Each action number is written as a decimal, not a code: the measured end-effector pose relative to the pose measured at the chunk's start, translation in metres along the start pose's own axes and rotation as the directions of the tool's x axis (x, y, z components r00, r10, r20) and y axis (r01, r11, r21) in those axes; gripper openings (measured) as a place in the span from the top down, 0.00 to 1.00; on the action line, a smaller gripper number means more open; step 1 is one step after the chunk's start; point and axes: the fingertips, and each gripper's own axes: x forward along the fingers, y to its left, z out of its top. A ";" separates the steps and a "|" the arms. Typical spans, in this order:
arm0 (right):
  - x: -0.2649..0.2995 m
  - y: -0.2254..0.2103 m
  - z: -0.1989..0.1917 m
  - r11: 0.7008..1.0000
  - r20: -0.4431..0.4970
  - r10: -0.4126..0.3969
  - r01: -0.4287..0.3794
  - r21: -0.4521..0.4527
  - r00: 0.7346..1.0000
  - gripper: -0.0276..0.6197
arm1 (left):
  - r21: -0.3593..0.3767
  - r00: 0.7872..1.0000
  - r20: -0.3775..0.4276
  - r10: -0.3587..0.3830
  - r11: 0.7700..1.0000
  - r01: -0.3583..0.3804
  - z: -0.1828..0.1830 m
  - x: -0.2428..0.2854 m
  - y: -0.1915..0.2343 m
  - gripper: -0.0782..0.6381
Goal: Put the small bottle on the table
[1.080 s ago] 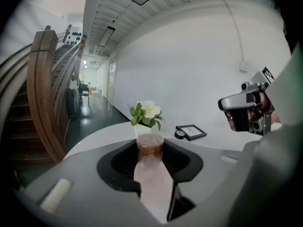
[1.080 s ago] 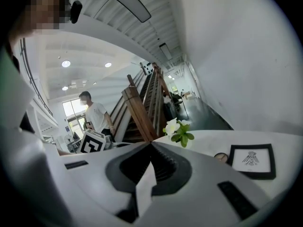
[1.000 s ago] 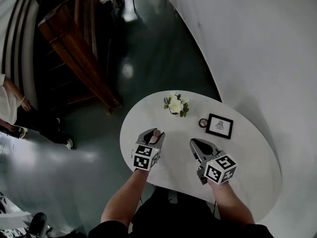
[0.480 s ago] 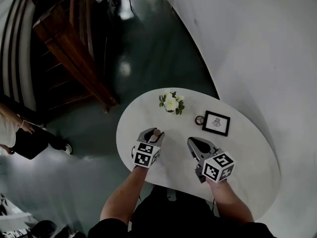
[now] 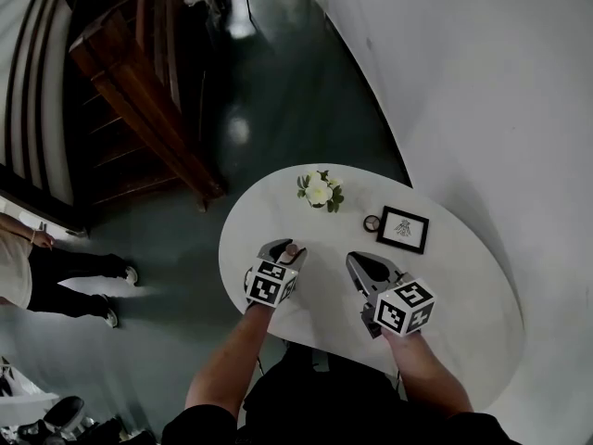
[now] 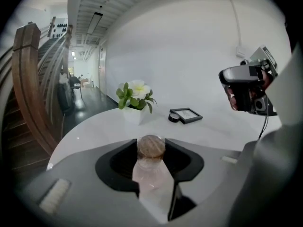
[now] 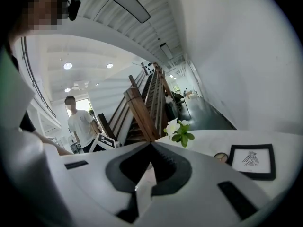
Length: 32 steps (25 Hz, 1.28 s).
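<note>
A small clear bottle (image 6: 151, 169) with a cork stopper (image 6: 151, 145) stands upright between the jaws of my left gripper (image 6: 151, 148). Those jaws have just been opening and no longer press on it; a dark gap shows on its right side. From the head view the bottle (image 5: 292, 248) and left gripper (image 5: 285, 248) are at the near left of the white oval table (image 5: 463, 295). My right gripper (image 5: 357, 260) rests beside it to the right, tips together and empty (image 7: 151, 144).
At the table's far side are a pot of white flowers (image 5: 318, 191), a black picture frame (image 5: 403, 229) and a small round tin (image 5: 372, 222). A wooden staircase (image 5: 139, 91) rises beyond. A person (image 5: 28, 267) stands on the dark floor at left.
The left gripper with the bottle has sunk slightly toward the tabletop. The right gripper has stayed put. The person at the left edge has shifted position.
</note>
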 end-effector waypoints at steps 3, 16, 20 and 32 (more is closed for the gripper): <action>-0.004 0.004 0.007 1.000 0.013 0.019 -0.019 -0.008 1.000 0.96 | -0.002 1.000 -0.018 0.012 1.000 -0.012 0.003 -0.003 -0.002 0.66; -0.029 -0.004 0.030 0.999 0.049 0.040 -0.038 -0.034 0.998 0.96 | 0.013 0.992 0.101 0.076 0.997 -0.077 0.058 -0.047 -0.010 0.66; -0.032 0.000 0.039 0.999 0.069 0.032 -0.029 -0.046 0.997 0.96 | -0.003 0.984 0.162 0.080 0.997 -0.080 0.073 -0.072 -0.007 0.66; -0.050 0.005 0.072 0.995 0.136 -0.016 0.029 -0.092 0.991 0.96 | -0.049 0.922 0.358 0.147 0.989 -0.138 0.123 -0.153 0.004 0.71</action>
